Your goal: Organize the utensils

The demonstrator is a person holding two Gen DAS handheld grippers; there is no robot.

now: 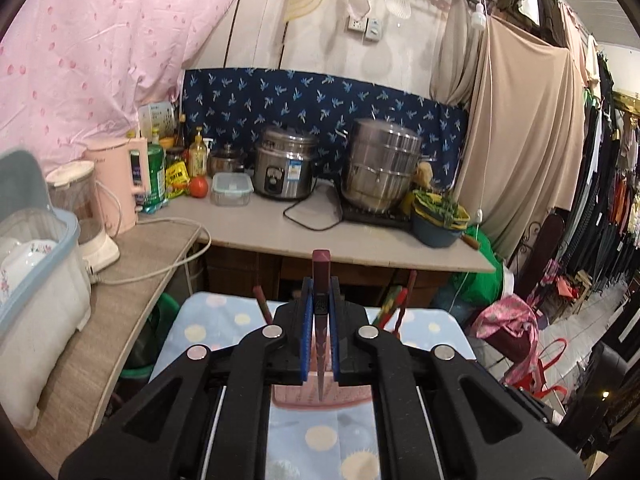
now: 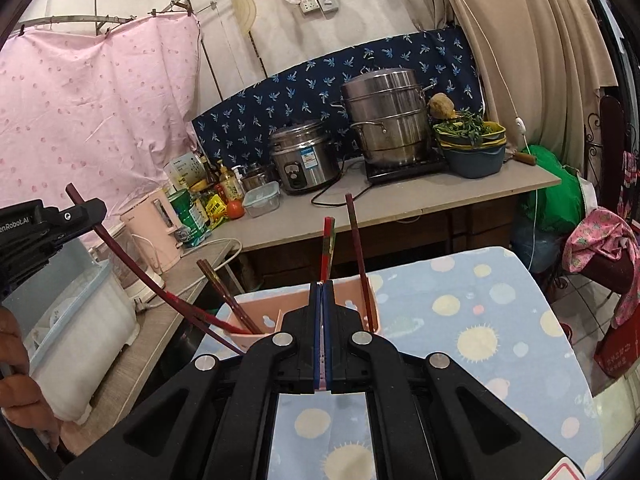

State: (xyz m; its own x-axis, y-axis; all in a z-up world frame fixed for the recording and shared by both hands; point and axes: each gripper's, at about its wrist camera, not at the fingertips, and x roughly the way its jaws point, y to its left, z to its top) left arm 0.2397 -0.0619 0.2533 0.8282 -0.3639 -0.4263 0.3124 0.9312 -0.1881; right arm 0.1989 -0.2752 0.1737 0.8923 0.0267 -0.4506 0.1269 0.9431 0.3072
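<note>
In the left wrist view my left gripper [image 1: 321,280] is shut on a dark red chopstick [image 1: 321,264] that stands upright between the blue pads. Its thin end points down at the pink utensil holder [image 1: 320,398]. The right wrist view shows that gripper [image 2: 86,210] at the far left, with its chopstick [image 2: 132,268] reaching down to the holder [image 2: 264,316]. My right gripper [image 2: 322,286] is shut above the holder on a red and green chopstick [image 2: 329,244], which rises from its tips. Other chopsticks [image 2: 358,260] lean inside the holder.
The holder stands on a table under a blue dotted cloth [image 2: 480,320]. Behind is a counter with a rice cooker [image 2: 304,160], a steamer pot [image 2: 388,120] and a pink kettle [image 2: 154,224]. A lidded dish bin [image 2: 80,320] sits left, and a person's hand [image 2: 20,380] shows at the left edge.
</note>
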